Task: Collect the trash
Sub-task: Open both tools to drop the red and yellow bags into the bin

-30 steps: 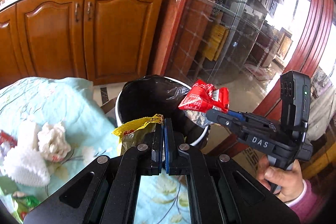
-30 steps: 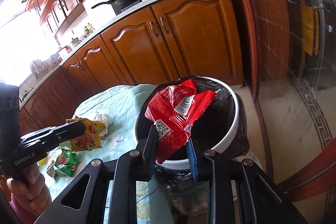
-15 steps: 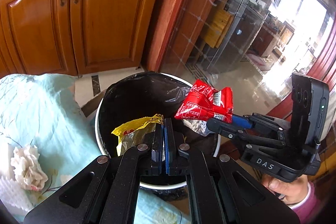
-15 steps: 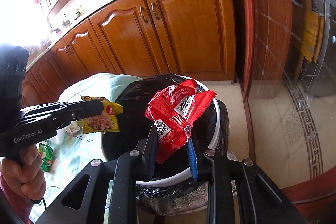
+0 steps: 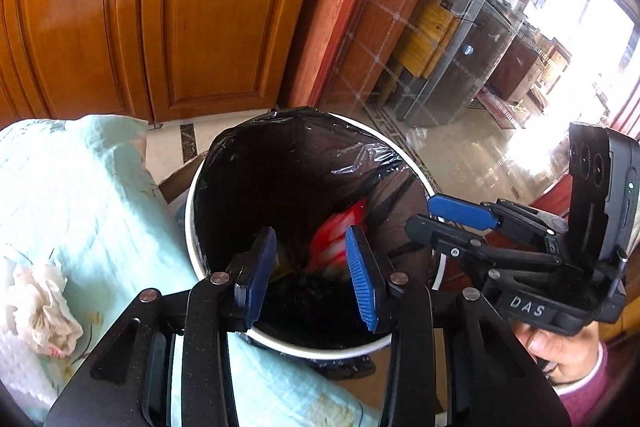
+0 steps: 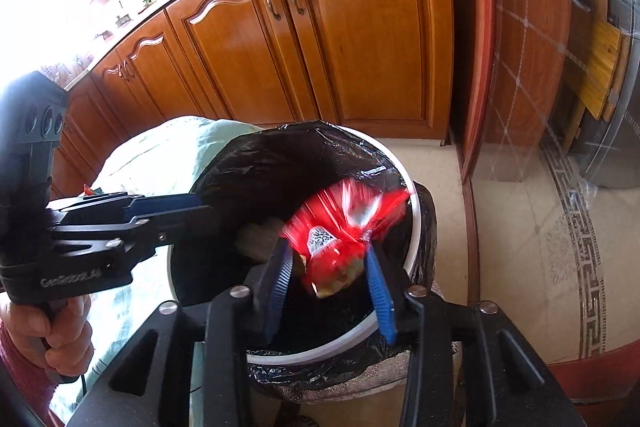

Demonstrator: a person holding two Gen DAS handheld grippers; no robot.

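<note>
Now, step: both grippers are poised over the bin to drop wrappers into it, which is why they point down into its mouth.
Bin: a white-rimmed trash bin [image 5: 188, 223] lined with a black bag [image 5: 320, 155] stands on the floor just beside the table [image 5: 72, 187], close enough that trash can be carried across without a long reach.
Left gripper: the left gripper [image 5: 310, 267] has just been opening; its blue fingers [image 5: 360, 283] stand apart with nothing pressed between them, directly above the bin's dark interior.
Yellow wrapper: only a small yellowish bit shows low inside the bin in the left wrist view, too dim to be sure of.
Right gripper: the right gripper [image 6: 330, 275] has also just been opening; its fingers are spread and no longer clamp anything.
Red wrapper: the red wrapper [image 6: 344, 223] is a motion blur between and above the right fingers, over the bin opening, so I judge it is falling free into the bag.
Still to collect: a crumpled white tissue [image 5: 40, 311] lies on the pale green tablecloth, well apart from the bin.
Hands: a hand [image 6: 52, 331] in a pink sleeve grips each handle.
Risk: the red wrapper is near the far rim and might catch on the bag's edge.
</note>
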